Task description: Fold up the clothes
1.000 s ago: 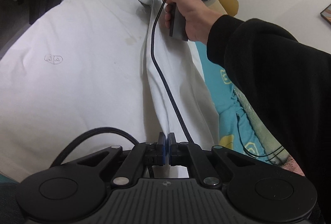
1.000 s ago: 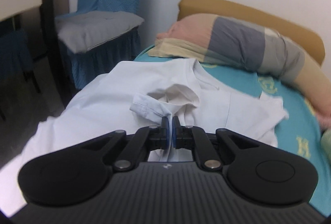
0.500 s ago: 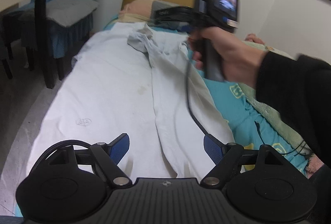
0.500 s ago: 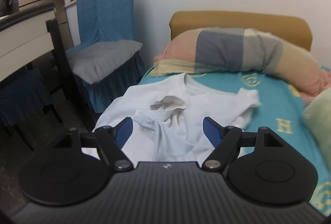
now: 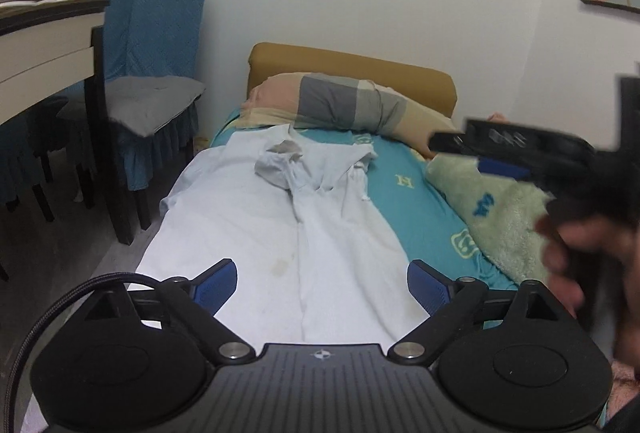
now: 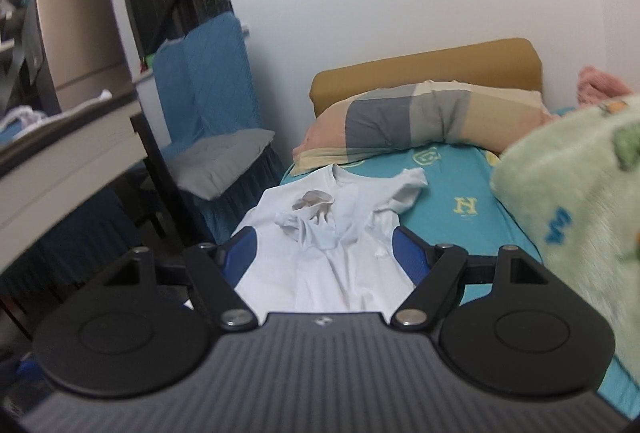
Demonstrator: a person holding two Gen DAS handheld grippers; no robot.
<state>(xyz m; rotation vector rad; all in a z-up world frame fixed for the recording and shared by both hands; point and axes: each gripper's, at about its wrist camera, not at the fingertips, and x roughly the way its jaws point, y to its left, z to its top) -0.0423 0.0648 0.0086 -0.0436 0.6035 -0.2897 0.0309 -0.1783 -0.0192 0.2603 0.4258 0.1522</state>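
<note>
My left gripper (image 5: 320, 283) hangs over the near hem of the white shirt (image 5: 280, 233), its jaws opening toward their widest, with nothing between the blue pads; the cloth lies flat below them. My right gripper (image 6: 324, 253) stands wide apart and empty too, raised above the shirt's lower half. In the left wrist view it shows as a blur to the right of the shirt, with my right hand (image 5: 568, 253) on its handle.

I judge one lengthwise fold as laid: the shirt's right side is turned over its middle, leaving a long ridge down the body, and the folded-in sleeve (image 5: 280, 165) sits crumpled just below the collar. The left half lies unfolded. The next move, as I read it, calls for both grippers to take that left edge, one by the shoulder and one by the hem, and carry it over the ridge without dragging the crumpled sleeve further out of line.

The shirt lies along the left edge of the bed (image 5: 420, 209), and its left side reaches the mattress edge, so a grasp there has little cloth to spare. Left of the shirt, beyond a strip of floor, stand a chair (image 5: 152, 105) and a table (image 5: 48, 45). Right of the shirt the teal sheet is open up to the green blanket (image 6: 568, 201). Beyond the collar lies the pillow (image 6: 420, 121), touching or just short of it, against the headboard (image 6: 420, 69).
</note>
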